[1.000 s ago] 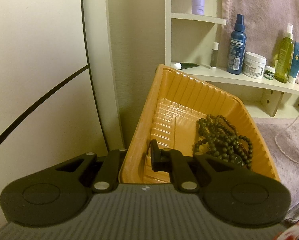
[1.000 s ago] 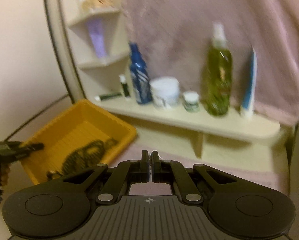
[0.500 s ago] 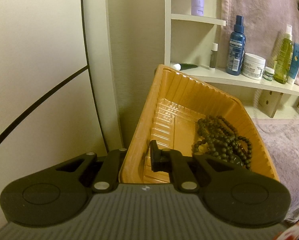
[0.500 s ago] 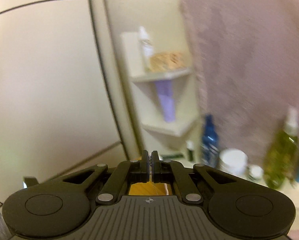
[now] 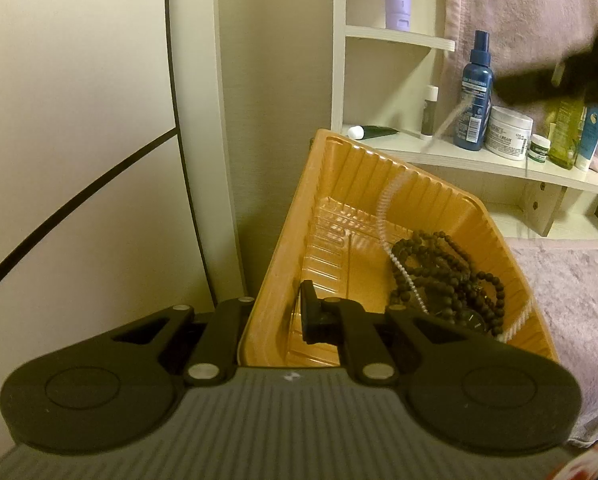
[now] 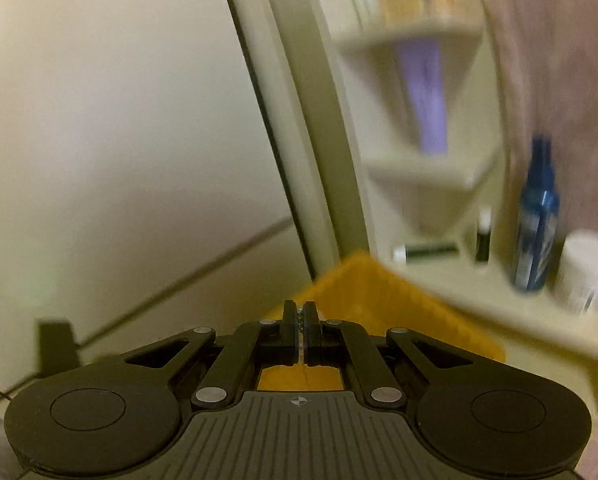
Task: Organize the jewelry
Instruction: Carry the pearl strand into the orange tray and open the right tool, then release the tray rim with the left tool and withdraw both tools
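1. An orange plastic tray [image 5: 379,216] with ribbed walls is the landmark. It is tipped up on a slant, its far corner raised toward a white shelf [image 5: 479,160] of toiletries.

2. The left gripper [image 5: 275,320] is clenched on the tray's near wall: one finger sits inside the tray and the other outside, with the wall pinched between them. This grip probably holds the tray steady and angled so that jewelry slides toward its low corner.

3. A heap of dark bead strands [image 5: 447,272] lies in the tray's low right corner, touching the floor and side wall.

4. A pale pearl necklace [image 5: 387,208] hangs down into the tray, blurred by movement. Its lower end drapes across the dark beads and reaches the tray's right wall.

5. The right gripper [image 5: 555,80] appears as a dark blur above and to the right of the tray, in front of the shelf bottles. It is closed tight on the top of the pearl necklace; in its own view, small beads show between its pads [image 6: 289,322].

6. Judgement: the necklace is being lowered into the tray and has not been let go.

7. A mauve towel [image 5: 571,280] covers the surface to the right of the tray.
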`<state>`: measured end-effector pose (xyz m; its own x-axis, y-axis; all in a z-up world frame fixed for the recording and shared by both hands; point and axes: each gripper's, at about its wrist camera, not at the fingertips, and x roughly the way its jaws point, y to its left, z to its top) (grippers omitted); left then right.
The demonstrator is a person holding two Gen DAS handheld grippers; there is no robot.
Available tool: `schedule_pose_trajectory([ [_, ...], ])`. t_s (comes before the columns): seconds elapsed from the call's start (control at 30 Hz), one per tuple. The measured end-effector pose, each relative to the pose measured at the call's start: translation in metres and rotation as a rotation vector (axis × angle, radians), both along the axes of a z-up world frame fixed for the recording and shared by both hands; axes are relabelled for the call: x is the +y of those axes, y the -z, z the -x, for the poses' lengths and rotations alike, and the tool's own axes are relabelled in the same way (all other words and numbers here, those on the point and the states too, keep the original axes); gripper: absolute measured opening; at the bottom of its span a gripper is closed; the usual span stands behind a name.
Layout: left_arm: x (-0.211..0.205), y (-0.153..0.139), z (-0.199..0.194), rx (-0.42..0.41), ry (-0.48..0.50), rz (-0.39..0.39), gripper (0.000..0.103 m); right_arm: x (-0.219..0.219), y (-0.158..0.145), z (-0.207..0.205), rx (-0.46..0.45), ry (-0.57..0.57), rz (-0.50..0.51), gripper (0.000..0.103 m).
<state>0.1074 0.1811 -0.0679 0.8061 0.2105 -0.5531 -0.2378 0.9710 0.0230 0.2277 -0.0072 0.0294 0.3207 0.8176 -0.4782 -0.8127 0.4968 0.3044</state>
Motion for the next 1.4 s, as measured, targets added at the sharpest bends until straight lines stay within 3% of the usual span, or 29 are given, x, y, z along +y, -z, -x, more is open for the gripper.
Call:
schedule_pose_trajectory([
  [0.23, 0.002, 0.001, -0.001, 0.001, -0.001, 0.002, 0.01, 0.022, 0.043, -0.006, 0.047, 0.011, 0.108, 0.003],
  [0.27, 0.002, 0.002, -0.001, 0.002, -0.002, 0.003, 0.01, 0.024, 0.047, -0.006, 0.048, 0.01, 0.121, 0.007],
  [0.3, 0.003, 0.003, -0.002, 0.004, -0.003, 0.004, 0.01, 0.025, 0.05, -0.006, 0.05, 0.007, 0.132, 0.013],
  [0.37, 0.004, 0.004, -0.003, 0.005, -0.005, 0.009, 0.01, 0.02, 0.054, -0.005, 0.058, 0.022, 0.126, 0.058],
  [0.4, 0.004, 0.004, -0.003, 0.005, -0.006, 0.01, 0.01, 0.013, 0.055, -0.003, 0.06, 0.04, 0.111, 0.062],
  [0.63, 0.005, 0.006, -0.005, 0.007, -0.004, 0.008, 0.01, -0.026, 0.058, 0.003, 0.082, 0.134, 0.105, 0.062],
  [1.07, 0.009, 0.017, -0.007, 0.022, -0.025, 0.048, 0.011, -0.106, 0.089, -0.014, 0.265, 0.368, 0.086, 0.062],
  [1.4, 0.011, 0.02, -0.006, 0.023, -0.03, 0.061, 0.011, -0.102, 0.108, -0.006, 0.39, 0.358, 0.027, 0.061],
])
